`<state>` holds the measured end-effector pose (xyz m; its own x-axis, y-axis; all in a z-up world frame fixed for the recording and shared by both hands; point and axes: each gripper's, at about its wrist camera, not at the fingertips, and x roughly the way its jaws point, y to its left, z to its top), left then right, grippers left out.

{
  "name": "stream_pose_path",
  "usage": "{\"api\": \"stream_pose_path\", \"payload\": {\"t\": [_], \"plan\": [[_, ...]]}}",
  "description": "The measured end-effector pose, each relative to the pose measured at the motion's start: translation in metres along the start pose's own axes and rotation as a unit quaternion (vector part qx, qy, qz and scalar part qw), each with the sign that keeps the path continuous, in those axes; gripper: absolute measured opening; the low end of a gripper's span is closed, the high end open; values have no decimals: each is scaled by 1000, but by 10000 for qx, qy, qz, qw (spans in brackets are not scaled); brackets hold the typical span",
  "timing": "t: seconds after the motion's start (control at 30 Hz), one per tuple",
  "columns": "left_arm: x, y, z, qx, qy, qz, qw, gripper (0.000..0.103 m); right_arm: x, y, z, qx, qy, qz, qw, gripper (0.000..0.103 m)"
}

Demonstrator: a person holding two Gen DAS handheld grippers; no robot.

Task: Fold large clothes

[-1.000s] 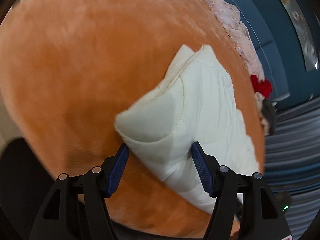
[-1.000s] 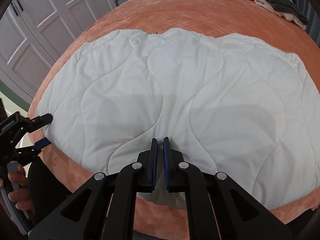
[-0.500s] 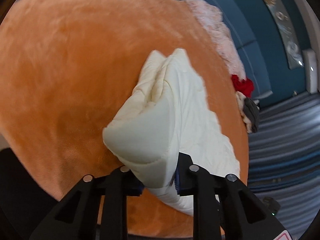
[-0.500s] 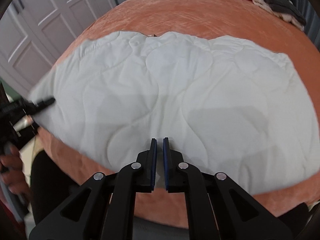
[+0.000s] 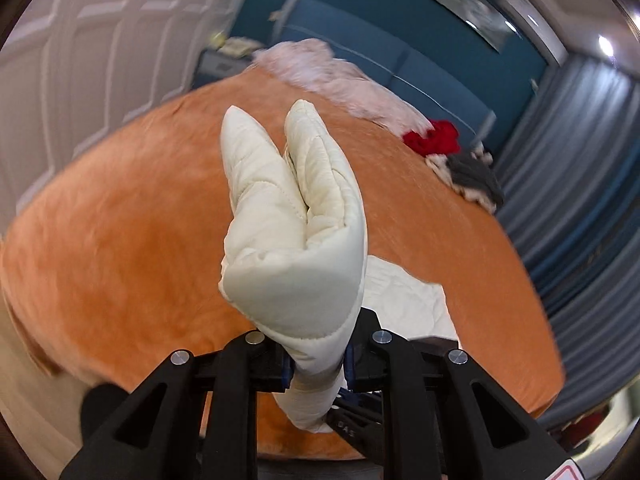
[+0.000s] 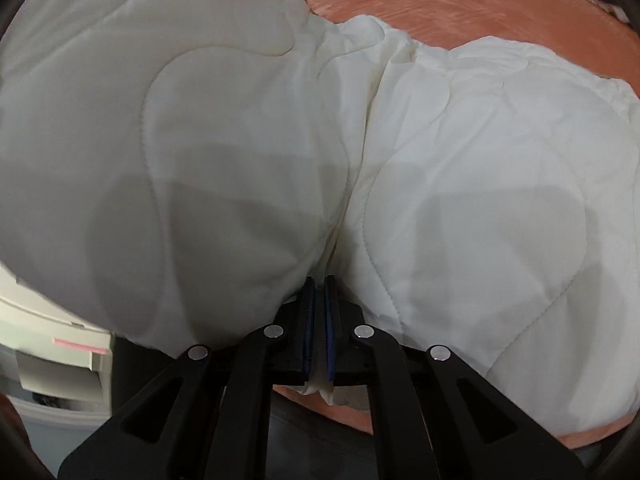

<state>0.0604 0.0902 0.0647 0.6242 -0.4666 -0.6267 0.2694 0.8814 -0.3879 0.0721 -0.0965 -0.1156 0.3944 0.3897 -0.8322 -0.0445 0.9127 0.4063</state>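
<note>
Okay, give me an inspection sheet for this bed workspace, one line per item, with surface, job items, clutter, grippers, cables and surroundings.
Surface: orange bedspread, soft, covering the bed.
Job's things: white quilt, one side lifted and bunched, the rest lying on the bedspread.
Clutter: pink fabric, red garment and grey-and-white garment along the far edge.
Grippers: left gripper shut on a folded quilt corner raised off the bed; right gripper shut on the quilt's near edge.
Cables: nothing seen.
Surroundings: white panelled doors, blue wall, grey curtains.
</note>
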Motion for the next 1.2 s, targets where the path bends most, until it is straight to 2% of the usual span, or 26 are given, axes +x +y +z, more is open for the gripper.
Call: {"api": "stream_pose_path", "payload": {"t": [0.1, 0.17, 0.43, 0.57, 0.7, 0.8, 0.83, 0.87, 0.9, 0.93, 0.97, 1.0, 1.07, 1.13, 1.2], "plan": [[6, -33, 0, 410, 8, -142, 9991, 14, -34, -18, -8, 166, -173, 216, 9995, 7], [16, -52, -2, 619, 78, -238, 9978, 14, -58, -33, -17, 247, -321, 156, 9991, 7], [64, -124, -31, 1329, 628, -475, 9880, 14, -145, -112, -67, 870, -803, -834, 9895, 7], [95, -147, -60, 1506, 1085, -526, 9812, 14, -162, -141, -90, 1109, -818, -1045, 9849, 7], [123, -164, -93, 1791, 1468, -359, 9722, 16, -171, -151, -102, 1268, -832, -1161, 9816, 7], [126, -169, -102, 1911, 1458, -200, 9705, 28, -176, -151, -103, 1315, -876, -1172, 9804, 10], [124, -171, -103, 1920, 1441, -200, 9705, 33, -182, -152, -99, 1264, -918, -1214, 9802, 17], [120, -172, -102, 1919, 1440, -244, 9705, 45, -186, -152, -98, 1204, -973, -1239, 9801, 22], [113, -170, -100, 1887, 1446, -342, 9707, 60, -191, -146, -94, 1135, -1051, -1263, 9799, 35], [105, -167, -97, 1837, 1437, -424, 9715, 66, -200, -140, -88, 1011, -1194, -1291, 9792, 40], [92, -160, -92, 1745, 1372, -538, 9736, 74, -206, -136, -80, 903, -1286, -1301, 9790, 40], [83, -156, -87, 1679, 1310, -579, 9753, 78, -214, -129, -72, 762, -1399, -1294, 9787, 41], [67, -142, -79, 1478, 1250, -582, 9794, 79, -223, -118, -58, 586, -1584, -1225, 9780, 48], [55, -119, -68, 1090, 1205, -472, 9856, 79, -229, -107, -42, 430, -1736, -1063, 9781, 59], [51, -90, -60, 618, 1172, -252, 9909, 79, -227, -98, -28, 316, -1802, -925, 9788, 60]]}}
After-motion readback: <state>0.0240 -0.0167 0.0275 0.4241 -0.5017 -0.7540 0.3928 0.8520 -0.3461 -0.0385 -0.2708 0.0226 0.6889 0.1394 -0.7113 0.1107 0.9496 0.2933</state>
